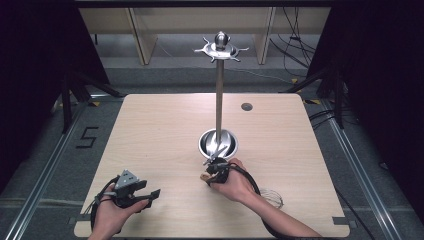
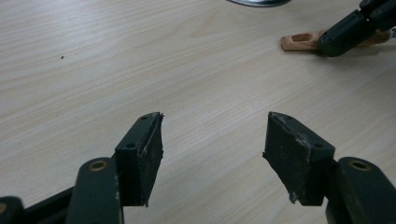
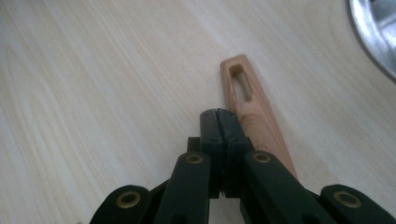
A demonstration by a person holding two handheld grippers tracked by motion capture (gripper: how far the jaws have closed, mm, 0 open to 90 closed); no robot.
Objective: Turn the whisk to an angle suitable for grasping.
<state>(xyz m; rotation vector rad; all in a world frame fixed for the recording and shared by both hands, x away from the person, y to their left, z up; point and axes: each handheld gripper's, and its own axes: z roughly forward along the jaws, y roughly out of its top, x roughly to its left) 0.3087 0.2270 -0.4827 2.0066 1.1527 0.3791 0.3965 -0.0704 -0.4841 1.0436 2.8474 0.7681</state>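
Note:
A wooden utensil handle (image 3: pixel 254 112) with a slot near its end lies flat on the table, close to the metal bowl base (image 1: pixel 218 143) of a utensil stand. My right gripper (image 3: pixel 218 114) is shut, jaw tips pressed together with nothing between them, and the handle runs along their right side and passes under them. In the high view the right gripper (image 1: pixel 214 171) sits just in front of the base. The left gripper view has the handle end (image 2: pixel 301 41) at top right. My left gripper (image 2: pixel 212 140) stands open over bare wood, at the table's front left (image 1: pixel 151 198).
The stand's thin pole (image 1: pixel 219 95) rises from the bowl to a crown of hooks (image 1: pixel 220 49). A wire whisk (image 1: pixel 272 197) lies beside my right forearm. The bowl's rim (image 3: pixel 373 37) is near the handle. A dark grommet (image 1: pixel 246 106) marks the far side of the table.

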